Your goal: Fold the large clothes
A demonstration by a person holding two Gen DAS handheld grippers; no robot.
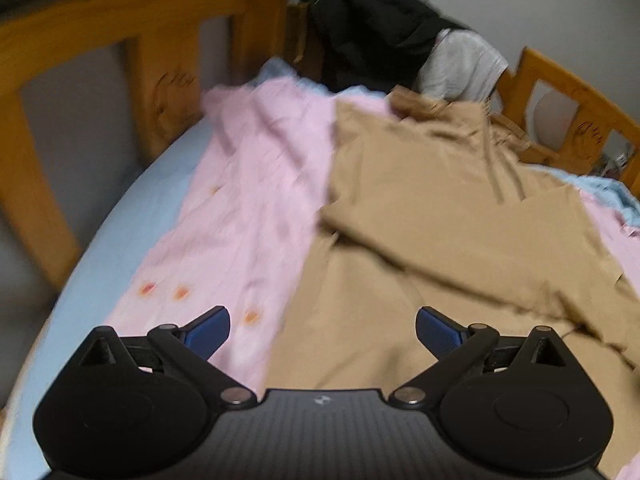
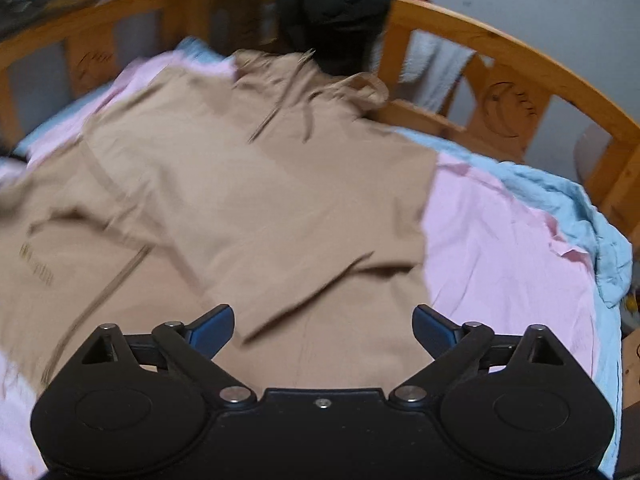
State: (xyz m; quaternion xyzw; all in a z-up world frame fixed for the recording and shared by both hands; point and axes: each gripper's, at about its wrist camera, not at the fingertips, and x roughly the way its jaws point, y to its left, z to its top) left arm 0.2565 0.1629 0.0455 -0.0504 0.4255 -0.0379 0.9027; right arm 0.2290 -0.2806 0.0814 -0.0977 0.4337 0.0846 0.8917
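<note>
Below both spread tools (image 1: 322,330) (image 2: 322,328), tan hoodie (image 2: 248,184), unheld

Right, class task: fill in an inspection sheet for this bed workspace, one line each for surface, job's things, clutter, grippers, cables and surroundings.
Surface: bed with pink sheet over a blue sheet.
Job's things: tan hoodie lying spread on the bed, one sleeve folded across its body.
Clutter: black garment and white cloth draped on the wooden rail.
Grippers: left gripper open, empty; right gripper open, empty.
Cables: nothing seen.
Surroundings: grey wall behind the rail.
</note>
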